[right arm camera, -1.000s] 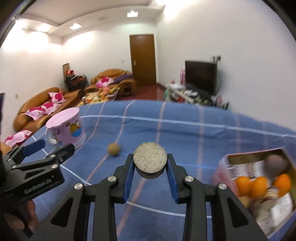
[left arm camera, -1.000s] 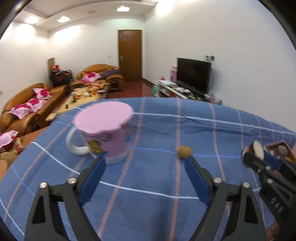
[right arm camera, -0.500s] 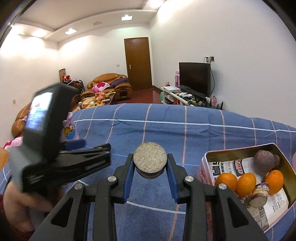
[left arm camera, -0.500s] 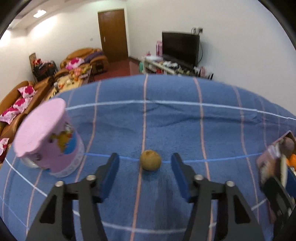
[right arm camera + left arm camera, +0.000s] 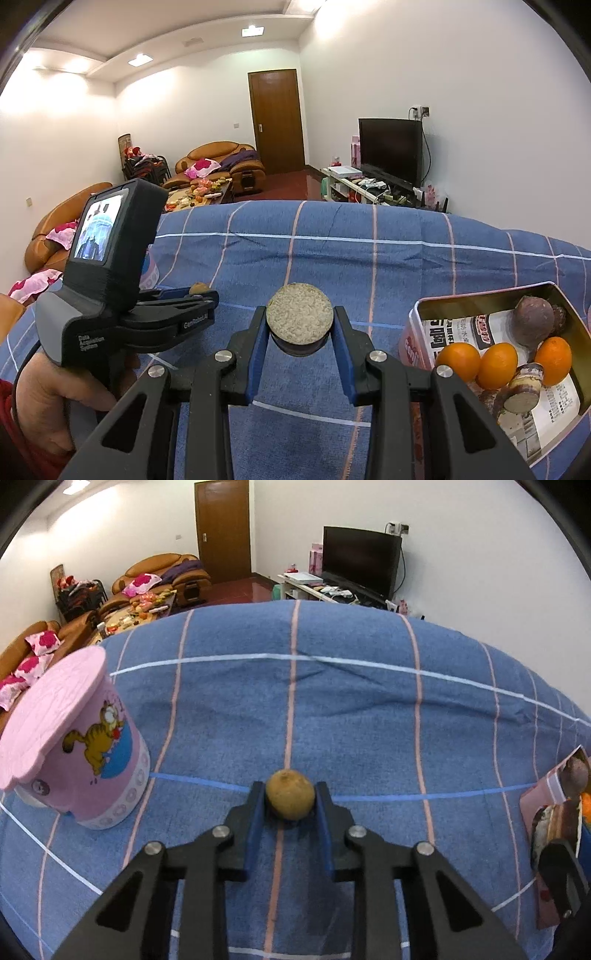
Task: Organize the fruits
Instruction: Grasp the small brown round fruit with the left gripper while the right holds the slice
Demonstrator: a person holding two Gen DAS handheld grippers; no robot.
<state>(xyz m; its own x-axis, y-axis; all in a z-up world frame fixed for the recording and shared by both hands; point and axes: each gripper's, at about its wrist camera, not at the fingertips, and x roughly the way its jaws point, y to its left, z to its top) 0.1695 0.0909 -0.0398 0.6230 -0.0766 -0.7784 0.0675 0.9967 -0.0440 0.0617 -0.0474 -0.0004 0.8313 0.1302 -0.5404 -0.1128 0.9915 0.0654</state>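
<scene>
**Small brown fruit pinched at the tips, slip risk before the tin**

The small brown fruit (image 5: 290,799), round and rough-skinned, is pinched between the blue pads of the left hand-held gripper (image 5: 290,805) and is seen resting on, or just above, the blue checked cloth (image 5: 369,709) of the table. It is held only at the very ends of the pads, and its rounded sides offer little flat surface, so it is judged that it could be squeezed out forward or rolled free when it is lifted. If it is dropped, it could roll along the cloth towards the lidded pink cartoon mug (image 5: 74,749) at the left.

The right hand-held gripper (image 5: 299,332) is pressed onto a short cylinder with a pale, grainy flat top (image 5: 299,318), held above the cloth. The open tin (image 5: 480,299), lined with printed paper, lies at the right and already carries three oranges (image 5: 496,365) and a dark purple fruit (image 5: 533,321). Since both hand-held grippers are loaded and close together, a collision over the tin is thought possible if both are brought in at once.

Against the earlier frames, the left jaws, spread wide a second ago with the fruit lying ahead of them, have just been closing and are now clamped on it. The right grip is unchanged.
</scene>
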